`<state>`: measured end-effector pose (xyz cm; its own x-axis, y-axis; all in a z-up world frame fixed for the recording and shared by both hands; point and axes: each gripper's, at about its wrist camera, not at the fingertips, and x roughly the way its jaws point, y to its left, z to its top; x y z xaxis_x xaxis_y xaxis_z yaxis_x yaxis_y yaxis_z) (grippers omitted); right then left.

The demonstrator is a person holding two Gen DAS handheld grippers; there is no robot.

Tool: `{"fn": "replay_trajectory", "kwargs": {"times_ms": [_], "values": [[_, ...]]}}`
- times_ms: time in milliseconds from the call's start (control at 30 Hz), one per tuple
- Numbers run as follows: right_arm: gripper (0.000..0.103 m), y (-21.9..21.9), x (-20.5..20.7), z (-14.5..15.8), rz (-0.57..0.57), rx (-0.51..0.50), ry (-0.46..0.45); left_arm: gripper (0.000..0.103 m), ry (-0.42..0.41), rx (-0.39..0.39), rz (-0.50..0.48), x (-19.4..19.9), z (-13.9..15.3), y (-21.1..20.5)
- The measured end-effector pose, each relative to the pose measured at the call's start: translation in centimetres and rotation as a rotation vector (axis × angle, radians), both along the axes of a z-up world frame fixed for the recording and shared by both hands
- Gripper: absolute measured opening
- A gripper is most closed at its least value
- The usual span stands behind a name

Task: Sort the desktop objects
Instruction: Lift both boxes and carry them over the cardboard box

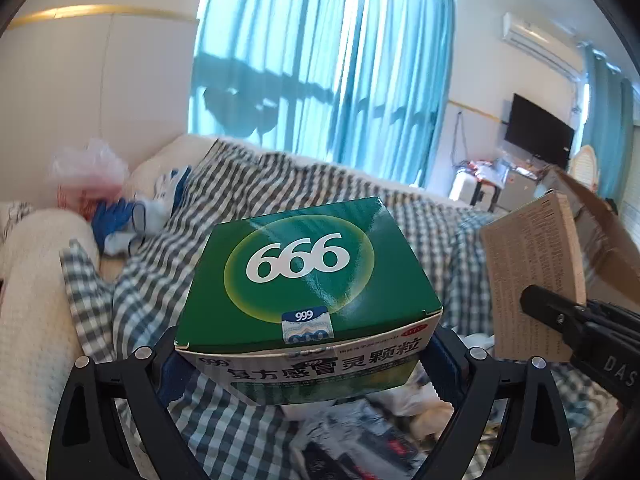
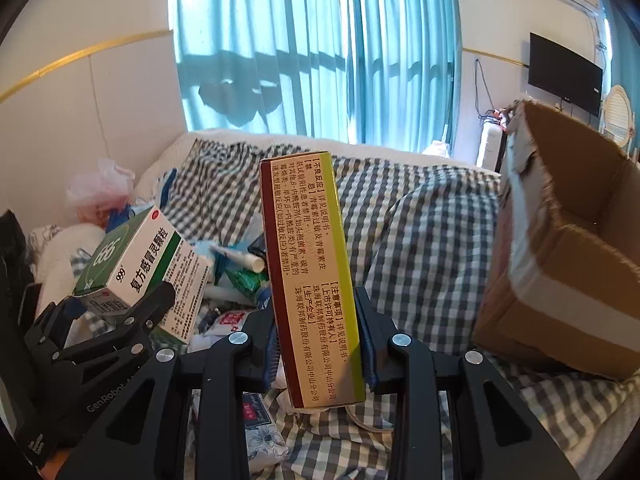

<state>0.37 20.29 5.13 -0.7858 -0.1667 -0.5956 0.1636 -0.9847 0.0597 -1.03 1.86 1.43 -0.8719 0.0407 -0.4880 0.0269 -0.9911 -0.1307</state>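
Note:
My left gripper (image 1: 308, 364) is shut on a green and white 999 medicine box (image 1: 308, 280), held up above the bed. The same box (image 2: 136, 276) shows at the left of the right wrist view, in the left gripper (image 2: 132, 312). My right gripper (image 2: 320, 340) is shut on a tall narrow yellow and tan medicine box (image 2: 308, 272), held upright. That box (image 1: 532, 276) and the right gripper (image 1: 536, 300) show at the right of the left wrist view. An open cardboard box (image 2: 568, 248) stands to the right of it.
A blue-checked quilt (image 2: 424, 240) covers the bed. Loose packets, tubes and sachets (image 2: 240, 272) lie in a pile below the grippers. A pink plastic bag (image 1: 88, 176) and blue cloth lie at the far left. Curtains, a TV and a wall are behind.

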Motion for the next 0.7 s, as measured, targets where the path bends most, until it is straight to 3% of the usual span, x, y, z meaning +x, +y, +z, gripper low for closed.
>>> {"fn": "replay_trajectory", "kwargs": {"times_ms": [433, 700], "values": [[0.031, 4.5, 4.5, 9.3, -0.021, 0.011, 0.131, 0.096, 0.184, -0.057, -0.116, 3.5, 9.9, 5.9], [0.031, 10.7, 6.2, 15.5, -0.106, 0.031, 0.192, 0.096, 0.237, -0.024, -0.23, 3.4, 14.4, 12.1]]}}
